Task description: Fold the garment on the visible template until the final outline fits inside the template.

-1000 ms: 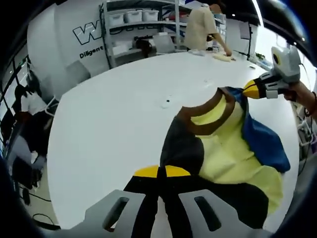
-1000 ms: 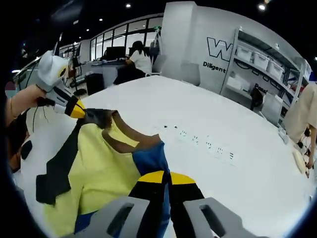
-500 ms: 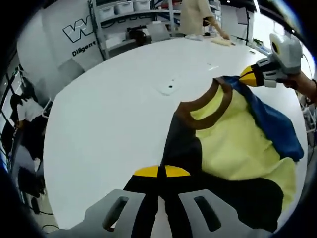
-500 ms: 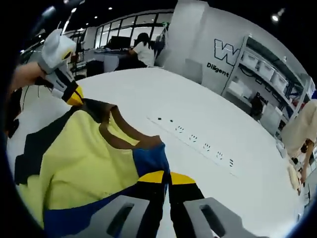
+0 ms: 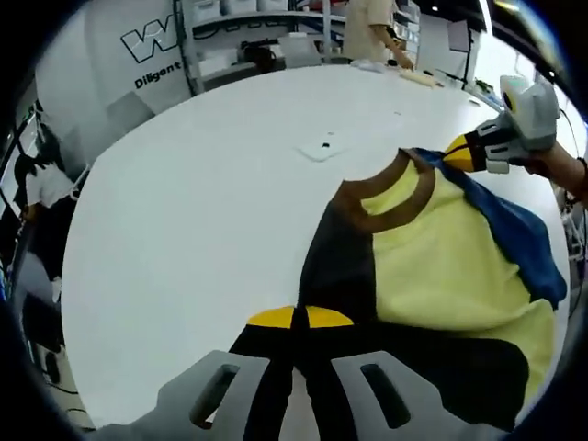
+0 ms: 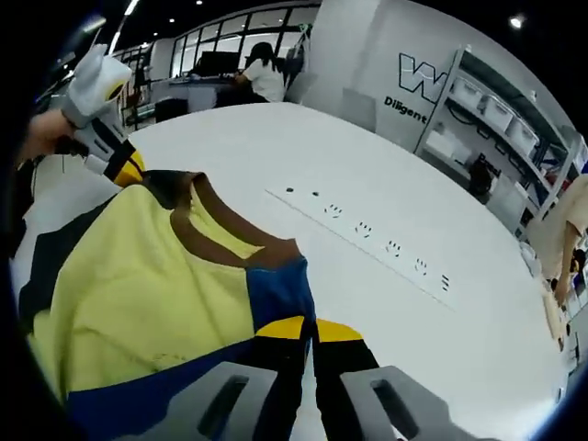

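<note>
A yellow shirt (image 5: pixel 441 266) with a brown collar (image 5: pixel 390 197), a black sleeve and a blue sleeve hangs stretched over the white table (image 5: pixel 202 202). My left gripper (image 5: pixel 299 319) is shut on the black shoulder at the bottom of the left gripper view. My right gripper (image 6: pixel 308 328) is shut on the blue shoulder of the shirt (image 6: pixel 138 294). Across the shirt, the right gripper (image 5: pixel 464 152) shows at the upper right of the left gripper view, and the left gripper (image 6: pixel 129 168) at the upper left of the right gripper view. No template outline is visible.
A row of sockets (image 6: pixel 367 230) is set into the table beyond the shirt, and a small plate (image 5: pixel 322 147) lies further out. Shelving (image 6: pixel 487 119) stands against the wall. One person (image 5: pixel 367 28) stands at the table's far side, another (image 6: pixel 262 78) sits at a desk.
Both grippers have kept their hold and the shirt has spread flatter and lower over the table. The views shifted with the hands.
</note>
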Demonstrator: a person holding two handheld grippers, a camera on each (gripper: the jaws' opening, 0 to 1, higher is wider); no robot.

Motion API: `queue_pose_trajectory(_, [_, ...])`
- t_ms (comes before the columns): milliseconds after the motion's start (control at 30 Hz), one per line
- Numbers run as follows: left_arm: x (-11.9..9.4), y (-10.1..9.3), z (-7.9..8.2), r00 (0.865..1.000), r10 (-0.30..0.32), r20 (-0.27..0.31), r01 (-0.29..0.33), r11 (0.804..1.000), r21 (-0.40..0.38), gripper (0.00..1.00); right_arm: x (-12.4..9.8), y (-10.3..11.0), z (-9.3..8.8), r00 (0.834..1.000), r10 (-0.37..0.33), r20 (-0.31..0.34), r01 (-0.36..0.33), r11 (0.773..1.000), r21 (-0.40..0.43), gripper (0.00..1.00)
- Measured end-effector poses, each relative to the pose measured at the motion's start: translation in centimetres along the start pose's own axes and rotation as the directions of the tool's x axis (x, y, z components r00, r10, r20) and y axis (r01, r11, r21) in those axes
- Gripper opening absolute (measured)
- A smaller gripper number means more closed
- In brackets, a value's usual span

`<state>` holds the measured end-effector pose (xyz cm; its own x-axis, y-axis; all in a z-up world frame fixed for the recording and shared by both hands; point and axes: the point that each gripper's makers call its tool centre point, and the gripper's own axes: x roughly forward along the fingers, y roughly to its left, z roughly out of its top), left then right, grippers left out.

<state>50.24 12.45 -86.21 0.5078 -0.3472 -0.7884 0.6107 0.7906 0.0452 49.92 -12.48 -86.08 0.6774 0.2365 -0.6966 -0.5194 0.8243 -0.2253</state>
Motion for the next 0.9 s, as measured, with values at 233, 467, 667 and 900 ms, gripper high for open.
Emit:
queue_pose_trajectory(233, [0.3,0.1,0.4,1.0,0.015,0.003,-0.014,1.0,-0.015,0.02,0.3,-0.3,-0.2,1.0,0.015,0.019,-0.016,0.998,0.068,0.0])
queue_pose_trajectory(467, [-0.6,0.7,0.4,0.998,0.063,0.011,-0.062,0.995,-0.079,0.08,-0.5,-0.6,0.2,0.995,0.047,0.083,-0.077,0.914,0.397,0.03])
queue_pose_trajectory(667, [-2.2,1.1,1.5,0.996,0.074,0.05,-0.067,0.99,-0.12,0.27,-2.2,-1.4,1.2,0.989,0.035,0.141,-0.099,0.873,0.477,0.26])
queue_pose_trajectory(900, [-4.0,1.0,2.3,0.994,0.071,0.087,-0.055,0.982,-0.181,0.44,-4.5,-0.7,1.9,0.986,0.043,0.163,-0.113,0.886,0.449,0.46])
